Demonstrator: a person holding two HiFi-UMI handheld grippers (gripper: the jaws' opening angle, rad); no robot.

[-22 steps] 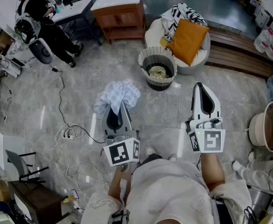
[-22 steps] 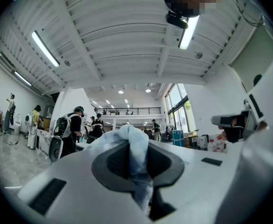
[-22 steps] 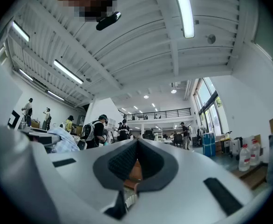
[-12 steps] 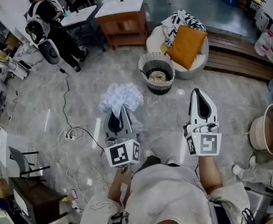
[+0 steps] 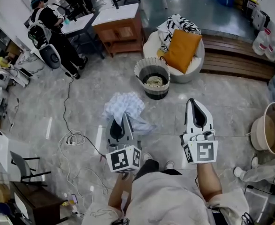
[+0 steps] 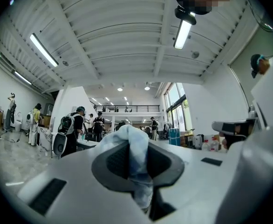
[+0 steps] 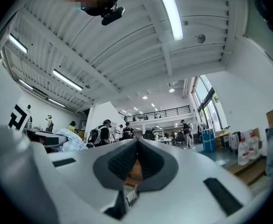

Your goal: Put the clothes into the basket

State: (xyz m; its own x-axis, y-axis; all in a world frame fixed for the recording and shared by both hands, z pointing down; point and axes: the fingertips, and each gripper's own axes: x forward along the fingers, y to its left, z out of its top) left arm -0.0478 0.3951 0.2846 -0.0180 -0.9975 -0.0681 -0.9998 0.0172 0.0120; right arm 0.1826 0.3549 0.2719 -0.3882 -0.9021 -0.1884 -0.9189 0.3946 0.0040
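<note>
- Partly done, I judge: one garment lies in the basket. The pale checked cloth is not yet in, held above the floor near 7 o'clock from the basket.
- The left claw is clamped on that cloth, bunched between its jaws, and is held level, pointing forward.
- The right claw, at 3 o'clock of the left, has its jaws pressed together on nothing.

Large open lab-like hall, shown by a high ribbed ceiling hung with strip lights, a railed mezzanine, cables trailed over grey stone floor, a home corner staged with wooden cabinet, cushioned round chair, woven basket.
</note>
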